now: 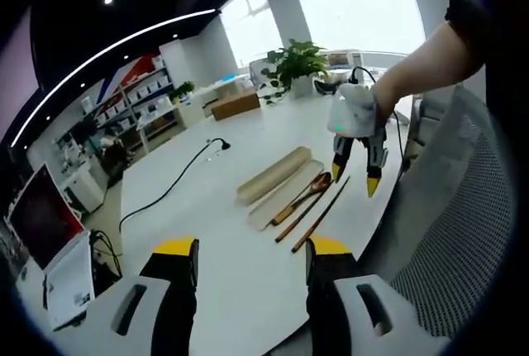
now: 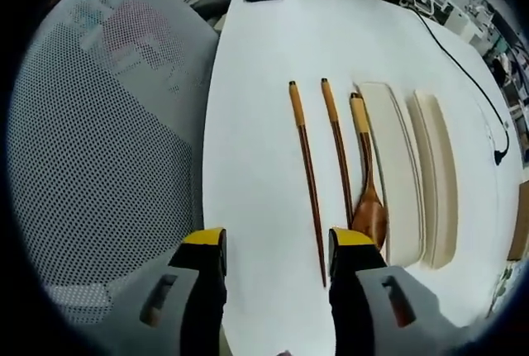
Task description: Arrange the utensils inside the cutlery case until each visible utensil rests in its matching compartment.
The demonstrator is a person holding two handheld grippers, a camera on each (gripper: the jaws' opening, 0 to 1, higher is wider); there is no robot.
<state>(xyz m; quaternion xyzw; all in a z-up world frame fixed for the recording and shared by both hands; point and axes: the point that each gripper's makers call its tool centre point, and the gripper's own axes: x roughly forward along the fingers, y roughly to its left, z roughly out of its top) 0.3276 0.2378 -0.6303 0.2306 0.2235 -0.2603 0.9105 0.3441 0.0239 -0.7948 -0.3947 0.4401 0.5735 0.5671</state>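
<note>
Left hand-held gripper (image 1: 252, 257) sits low at six o'clock in the left gripper view, jaws spread wide with nothing between them, hovering above the white bench (image 1: 215, 232). Ahead of it, toward one o'clock, the utensils lie side by side on the bench: two chopsticks (image 1: 318, 211) and a wooden spoon (image 1: 307, 191), and just beyond them the two beige halves of the cutlery case (image 1: 273, 176), both open and holding nothing. Over the utensils, at two o'clock, hangs the right hand-held gripper (image 1: 359, 170), gripped by a person's hand (image 1: 388, 92), its yellow-tipped jaws parted and empty. In the right gripper view, that gripper (image 2: 277, 269) rises at six o'clock, released, with the near chopstick (image 2: 307, 174) running up between its jaws toward twelve, the second chopstick (image 2: 337, 149) just right, then the spoon (image 2: 368, 199) touching the case half (image 2: 397, 166). A mesh chair (image 2: 107, 149) fills nine o'clock. Farther back, a black cable (image 1: 169, 187) and a potted plant (image 1: 297, 63).
</note>
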